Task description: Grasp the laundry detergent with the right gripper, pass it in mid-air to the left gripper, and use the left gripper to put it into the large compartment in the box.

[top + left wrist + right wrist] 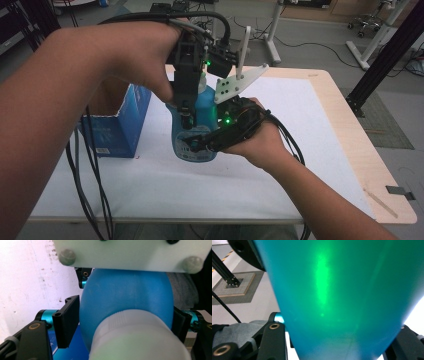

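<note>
A translucent blue bottle (204,107) stands upright over the white mat, its label facing me. My right gripper (200,143) comes in from the right and is shut on the bottle's (337,302) lower body, which sits between the jaws in the right gripper view. My left gripper (186,117) reaches down from above. In the left gripper view its black pads (67,322) sit against both sides of the blue shoulder (125,295), just beyond the white ribbed cap (135,340). In the high view the cap is hidden behind the left gripper.
A blue carton (117,122) with its top torn open stands on the mat's (300,130) left side, close to the bottle. Black cables (90,175) hang off the table's left front. The wooden table edge (352,140) runs along the right.
</note>
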{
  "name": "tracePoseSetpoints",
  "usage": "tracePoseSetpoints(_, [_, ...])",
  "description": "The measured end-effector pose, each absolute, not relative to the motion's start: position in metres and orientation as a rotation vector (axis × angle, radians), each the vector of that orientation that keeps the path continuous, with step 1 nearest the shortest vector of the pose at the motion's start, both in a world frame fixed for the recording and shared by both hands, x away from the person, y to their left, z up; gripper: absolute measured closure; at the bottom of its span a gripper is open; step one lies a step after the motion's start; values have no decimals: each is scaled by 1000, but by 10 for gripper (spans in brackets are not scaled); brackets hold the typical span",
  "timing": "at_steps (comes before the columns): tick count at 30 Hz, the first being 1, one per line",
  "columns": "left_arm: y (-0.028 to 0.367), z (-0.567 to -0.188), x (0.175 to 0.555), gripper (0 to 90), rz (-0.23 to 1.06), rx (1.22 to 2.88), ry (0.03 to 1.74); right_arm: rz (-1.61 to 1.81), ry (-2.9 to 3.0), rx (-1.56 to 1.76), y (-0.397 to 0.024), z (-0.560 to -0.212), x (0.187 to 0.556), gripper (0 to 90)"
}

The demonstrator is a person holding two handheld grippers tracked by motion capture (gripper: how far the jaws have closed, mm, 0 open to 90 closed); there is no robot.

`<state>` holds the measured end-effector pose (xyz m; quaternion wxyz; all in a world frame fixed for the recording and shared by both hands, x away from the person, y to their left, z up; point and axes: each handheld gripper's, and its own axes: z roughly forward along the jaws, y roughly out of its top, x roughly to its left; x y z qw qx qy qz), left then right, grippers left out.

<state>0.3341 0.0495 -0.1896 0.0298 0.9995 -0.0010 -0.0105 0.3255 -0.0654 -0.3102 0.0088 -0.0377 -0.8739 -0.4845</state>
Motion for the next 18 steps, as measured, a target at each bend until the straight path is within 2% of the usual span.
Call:
tracePoseSetpoints(7, [48,-191,335,249,-22,3090,-1,-1506,-2736,-120,-65,-311,326,450])
tracePoseSetpoints(18, [45,-191,335,372,-52,3098,0,-1518,-2731,-115,-66,-311,326,451])
